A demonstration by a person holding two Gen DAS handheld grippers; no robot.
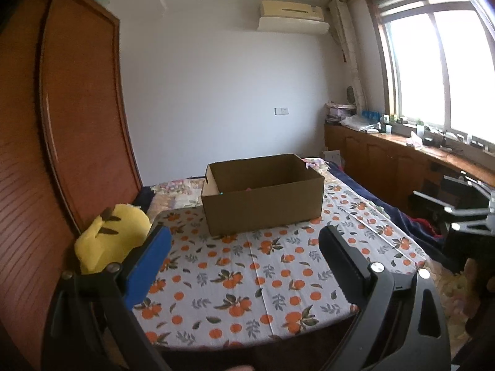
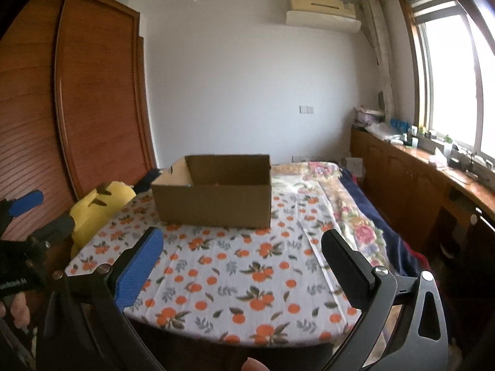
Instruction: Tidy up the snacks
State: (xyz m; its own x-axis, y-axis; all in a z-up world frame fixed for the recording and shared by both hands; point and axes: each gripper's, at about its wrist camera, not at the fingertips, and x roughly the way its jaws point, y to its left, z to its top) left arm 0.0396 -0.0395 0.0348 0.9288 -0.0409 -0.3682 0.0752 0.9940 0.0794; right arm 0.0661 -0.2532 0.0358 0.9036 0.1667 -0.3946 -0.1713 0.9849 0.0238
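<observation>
The cardboard box sits on the bench, well ahead of both claws. The left claw and the right claw gape wide, gripping nothing.

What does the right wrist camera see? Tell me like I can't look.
An open brown cardboard box sits on an orange-patterned tablecloth. The open right gripper holds nothing, and a yellow plush toy lies left.

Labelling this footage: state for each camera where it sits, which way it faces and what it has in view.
Left wrist: on the left gripper, jaws open, facing the cardboard box on the orange-print tablecloth; the other gripper shows at the right edge.
Right wrist: on the right gripper, jaws open, facing the same box; the left gripper and a fingertip show.
Shared: box, tablecloth, yellow plush toy, air conditioner.
</observation>
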